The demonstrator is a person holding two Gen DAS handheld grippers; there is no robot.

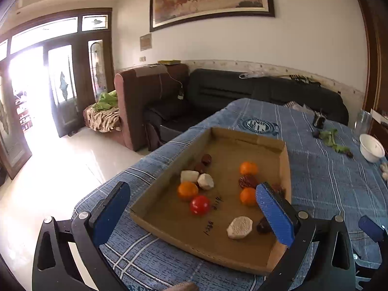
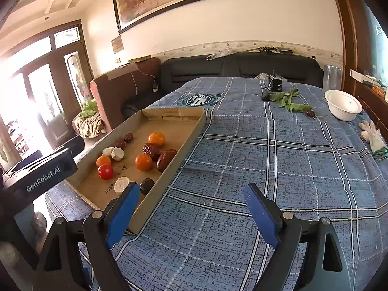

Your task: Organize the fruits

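Both claws wide, holding nothing: left gripper (image 1: pixel 194 208) over cardboard tray (image 1: pixel 287 167) holding oranges, red tomato (image 1: pixel 199 205), dates; right gripper (image 2: pixel 191 208) above blue plaid cloth (image 2: pixel 278 160) beside it

Cardboard tray (image 2: pixel 191 131) sits on the cloth-covered table (image 2: pixel 266 169), toward its left edge; in it lie oranges (image 2: pixel 143 162), dates (image 2: pixel 166 160), a tomato (image 2: pixel 105 171) and cut root pieces (image 2: pixel 117 154). Far right on the table: a bowl (image 2: pixel 343 108), with leafy greens (image 2: pixel 288 100) to its left and a glove (image 2: pixel 372 135) nearer. A sofa (image 2: pixel 242 69) stands behind the table.
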